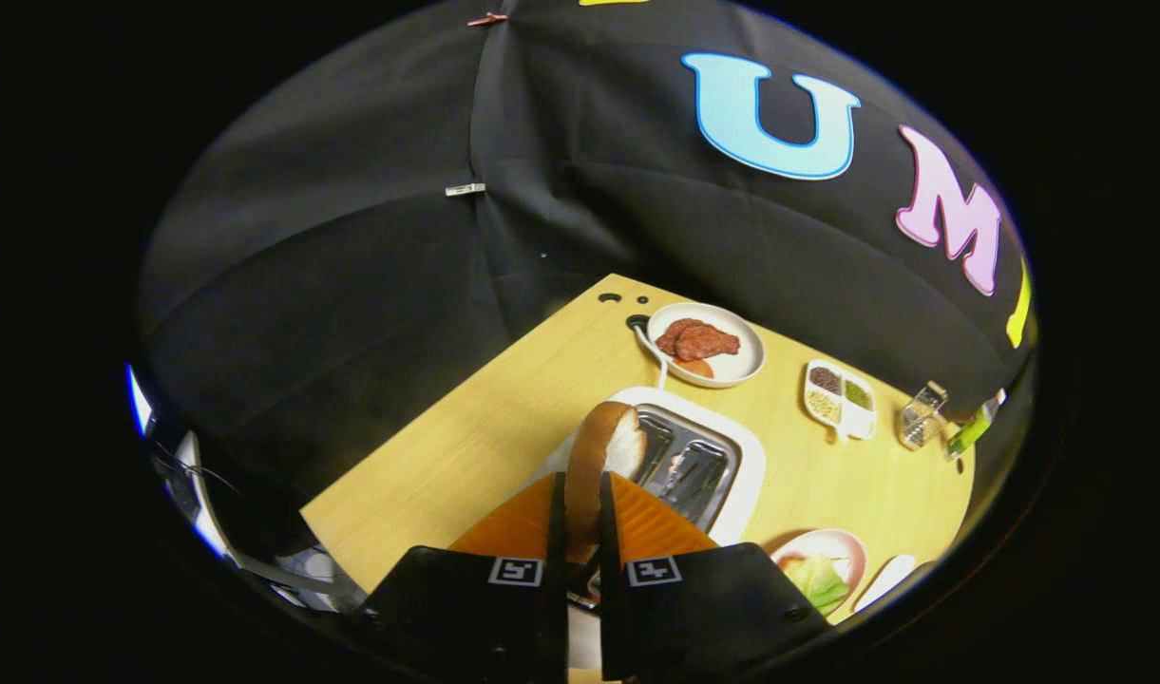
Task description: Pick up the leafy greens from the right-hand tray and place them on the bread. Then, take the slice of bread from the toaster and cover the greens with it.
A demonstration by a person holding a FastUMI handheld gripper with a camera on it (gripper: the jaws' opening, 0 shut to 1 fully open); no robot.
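Note:
A slice of bread [606,451] with a brown crust stands on edge between my two orange fingers [522,522]. My gripper [580,518] is shut on it and holds it up above the white toaster [743,475], whose metal slots lie just beyond the fingertips. Leafy greens [815,579] lie on a pink plate [850,549] to the right of the fingers, near the table's front edge.
A white plate with red meat slices [701,340] sits beyond the toaster on the wooden table [484,427]. A divided dish of seeds [839,397] and a small glass container [922,414] stand further right. The toaster's cord [648,344] runs to a table hole.

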